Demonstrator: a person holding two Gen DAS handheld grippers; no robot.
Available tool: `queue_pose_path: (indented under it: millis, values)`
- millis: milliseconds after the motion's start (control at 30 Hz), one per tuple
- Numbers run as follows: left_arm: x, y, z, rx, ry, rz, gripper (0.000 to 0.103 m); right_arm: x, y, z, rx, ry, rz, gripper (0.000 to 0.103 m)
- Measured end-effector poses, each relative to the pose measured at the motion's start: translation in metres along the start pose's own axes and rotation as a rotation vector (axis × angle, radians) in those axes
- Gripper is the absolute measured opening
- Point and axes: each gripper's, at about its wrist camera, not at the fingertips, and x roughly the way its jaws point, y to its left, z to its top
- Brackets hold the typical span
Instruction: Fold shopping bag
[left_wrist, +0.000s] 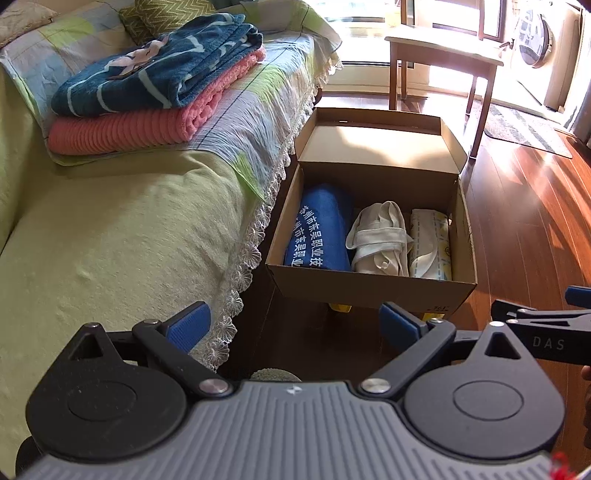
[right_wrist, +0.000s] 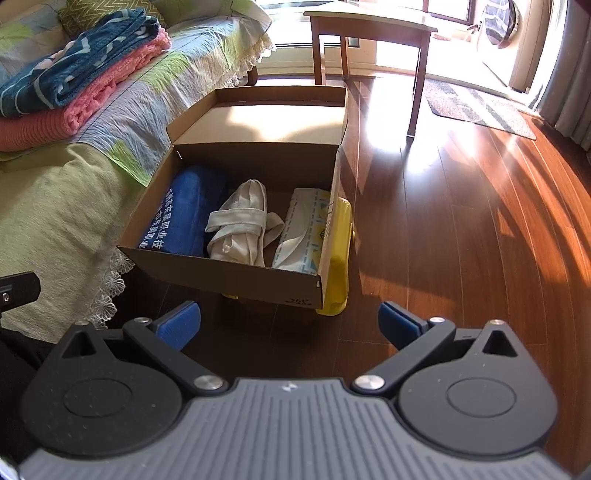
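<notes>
An open cardboard box (left_wrist: 369, 286) (right_wrist: 221, 275) stands beside the bed. Inside lie three folded bags: a blue one with white characters (left_wrist: 319, 230) (right_wrist: 181, 214) at the left, a cream one wrapped with its straps (left_wrist: 380, 240) (right_wrist: 240, 225) in the middle, and a white patterned one (left_wrist: 432, 243) (right_wrist: 304, 232) at the right. My left gripper (left_wrist: 295, 325) hangs open in front of the box, holding nothing. My right gripper (right_wrist: 290, 325) is also open and empty, just before the box's front wall. Part of the right gripper (left_wrist: 535, 321) shows at the left wrist view's right edge.
A bed with a green cover (left_wrist: 110, 240) (right_wrist: 48, 206) and lace trim lies to the left, carrying a stack of folded blue and pink blankets (left_wrist: 155, 85) (right_wrist: 77, 74). A yellow object (right_wrist: 338, 258) sits under the box. A wooden table (left_wrist: 439, 59) (right_wrist: 369, 26) stands behind on the wooden floor (right_wrist: 461, 229).
</notes>
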Motion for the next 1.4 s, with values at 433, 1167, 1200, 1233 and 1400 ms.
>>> queue_pose_path:
  millis: [433,1167,1200,1233,1400]
  values:
    - [0.014,0.009,0.003,0.023,0.060,-0.035,0.099,0.007,-0.006,0.013,0.090,0.077,-0.005,0.102]
    - [0.013,0.021,0.000,-0.006,0.057,-0.035,0.099,-0.007,0.022,0.009,0.014,0.109,-0.042,0.102]
    - [0.013,0.021,0.001,-0.007,0.056,-0.035,0.099,-0.006,0.022,0.009,0.013,0.106,-0.051,0.102]
    - [0.014,0.021,0.001,-0.007,0.056,-0.036,0.099,-0.005,0.022,0.010,0.013,0.104,-0.056,0.102]
    - [0.018,0.022,0.006,-0.010,0.052,-0.035,0.099,0.000,0.021,0.015,0.015,0.100,-0.075,0.102]
